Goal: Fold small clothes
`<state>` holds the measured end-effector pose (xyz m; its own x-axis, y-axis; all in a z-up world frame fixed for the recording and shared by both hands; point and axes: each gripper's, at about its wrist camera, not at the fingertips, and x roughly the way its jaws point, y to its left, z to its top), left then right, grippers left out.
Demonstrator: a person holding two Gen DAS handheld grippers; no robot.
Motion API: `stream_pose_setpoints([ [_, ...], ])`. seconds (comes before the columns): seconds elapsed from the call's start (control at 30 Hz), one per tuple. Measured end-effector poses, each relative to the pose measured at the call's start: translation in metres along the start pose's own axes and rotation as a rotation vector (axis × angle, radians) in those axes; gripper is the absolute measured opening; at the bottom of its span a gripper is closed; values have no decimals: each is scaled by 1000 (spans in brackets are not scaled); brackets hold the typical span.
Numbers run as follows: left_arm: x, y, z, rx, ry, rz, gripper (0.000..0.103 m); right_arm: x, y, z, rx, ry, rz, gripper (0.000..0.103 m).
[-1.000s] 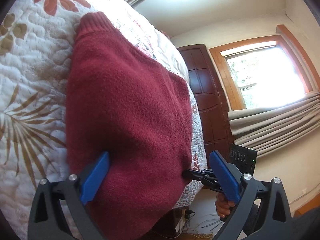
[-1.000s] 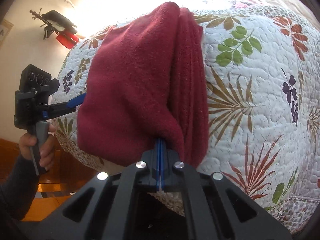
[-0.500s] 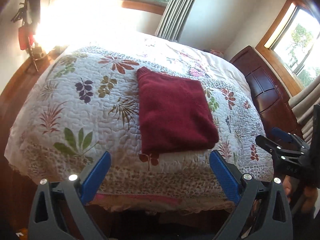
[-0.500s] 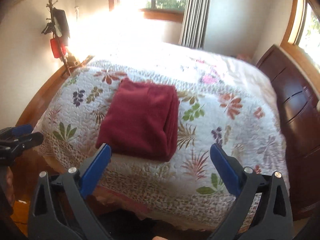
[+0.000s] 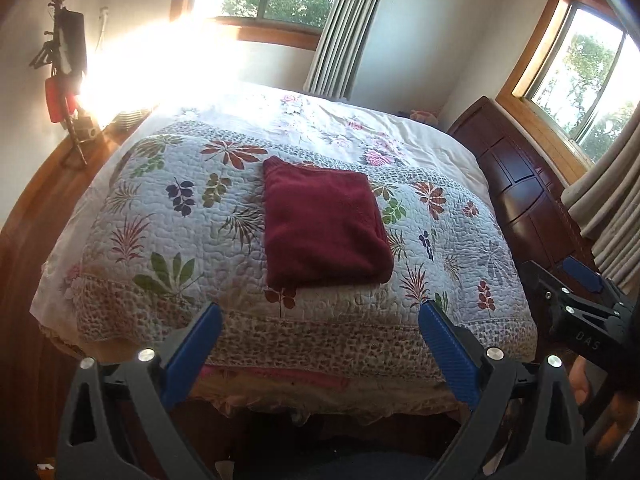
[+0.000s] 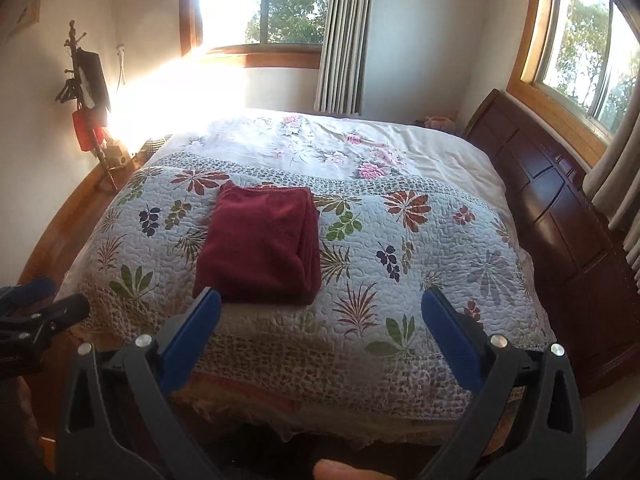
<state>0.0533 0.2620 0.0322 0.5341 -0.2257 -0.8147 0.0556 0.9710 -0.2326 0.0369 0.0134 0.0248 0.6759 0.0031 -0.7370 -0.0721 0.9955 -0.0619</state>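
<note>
Centrally, one folded maroon sweater (image 5: 324,228) lies on the quilt (image 5: 168,216), bare bedding on all sides. Left gripper (image 5: 320,340) and right gripper (image 6: 320,326): jaws spread apart, empty, short of the bed's near edge.

Both wrist views off the bed's (image 5: 320,332) foot, facing headward, side by side

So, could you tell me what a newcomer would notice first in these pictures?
First the dark red folded sweater, lying flat on the floral quilt near the foot of the bed. Next the sun glare flooding in from the window at the far left. In front, the left gripper and right gripper both hang open and empty, short of the bed.
</note>
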Motion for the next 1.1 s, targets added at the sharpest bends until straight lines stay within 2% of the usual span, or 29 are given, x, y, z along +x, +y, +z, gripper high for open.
stream_pose_setpoints([
  [0.6,-20,-12,-14,27,-27,0,99,-15,11,-6,2,-9,38,100],
  [1.1,-26,-14,-17,27,-49,-16,99,-25,12,-12,-5,-26,32,100],
])
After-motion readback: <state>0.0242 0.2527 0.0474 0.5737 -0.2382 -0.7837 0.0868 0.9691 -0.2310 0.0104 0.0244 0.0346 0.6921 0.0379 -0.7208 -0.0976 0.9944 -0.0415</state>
